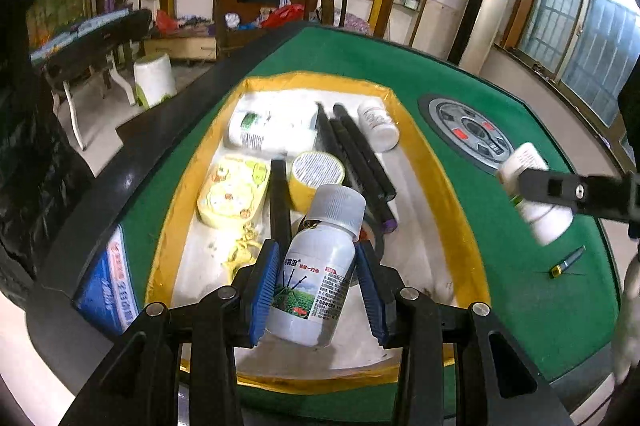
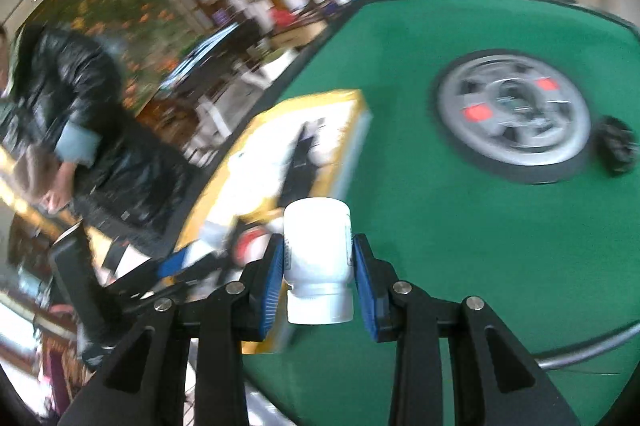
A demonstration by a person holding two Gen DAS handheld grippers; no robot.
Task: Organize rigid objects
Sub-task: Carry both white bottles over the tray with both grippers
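L wrist view: left gripper (image 1: 316,280) has its blue fingers (image 1: 262,292) clamped on a white bottle with a grey cap (image 1: 316,266), cap pointing to 12 o'clock, held over the near end of the yellow-rimmed tray (image 1: 448,193). Tray already holds a fair load: white bottle w/ green label (image 1: 256,129) at 11 o'clock, small white bottle (image 1: 378,125) at 1 o'clock, black markers (image 1: 360,157) between, yellow tape roll (image 1: 316,177) and yellow box (image 1: 232,193) nearer. At 3 o'clock the right gripper (image 1: 532,185) carries a white bottle (image 1: 536,201) above the green counter (image 1: 540,298), outside the tray. A small blade-like item (image 1: 568,262) lies loose on the felt at 4 o'clock.

R wrist view (blurred): right gripper's fingers (image 2: 272,286) closed on the white bottle (image 2: 318,262), cap toward the camera. Tray (image 2: 344,97) sits at 10–11 o'clock; a dark round thing (image 2: 618,149) at 2 o'clock by the centre disc (image 2: 514,117).

Progress, judging: most items binned; both held bottles plus the loose bits remain.
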